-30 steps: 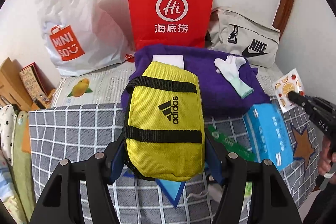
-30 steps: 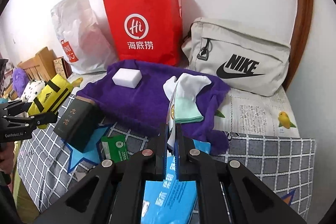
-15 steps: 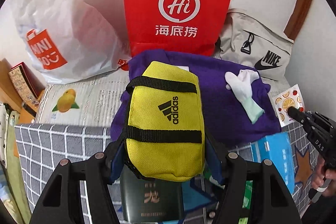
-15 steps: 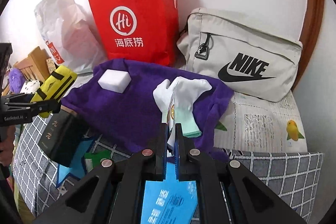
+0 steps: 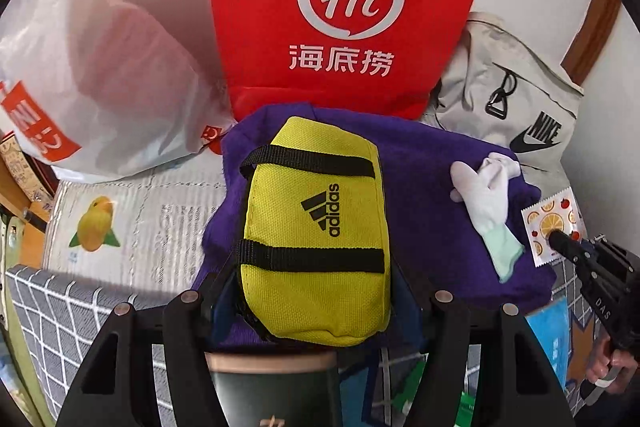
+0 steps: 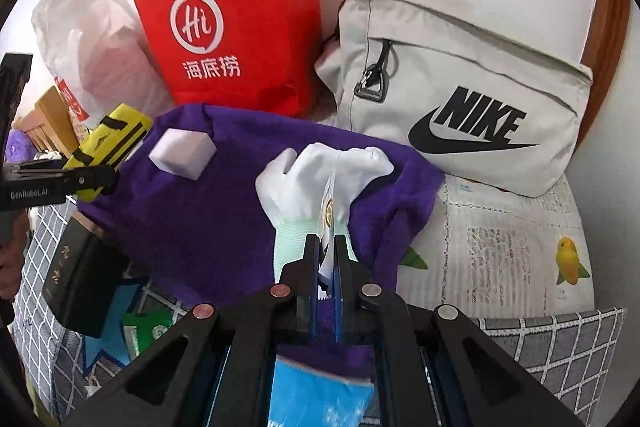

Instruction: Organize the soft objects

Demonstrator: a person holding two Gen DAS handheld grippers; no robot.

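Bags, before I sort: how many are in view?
4: white plastic bag back left, red paper bag beside it, grey Nike bag back right, yellow Adidas bag in the left claw. Others may be hidden.

The small yellow woven-fabric pouch with black webbing straps (image 5: 316,227) has a coarse matt mesh weave. Under it the purple towel (image 6: 224,219) is fuzzy, napped cloth. The white knitted glove with pale green cuff (image 6: 316,183) looks soft and matt. The red paper carrier bag (image 5: 344,11) is smooth, lightly creased; the white plastic shopping bag (image 5: 100,67) is thin, crinkled, faintly glossy. The beige Nike bag (image 6: 464,87) is smooth cloth with a metal zip pull. Both tongs are matt black plastic.
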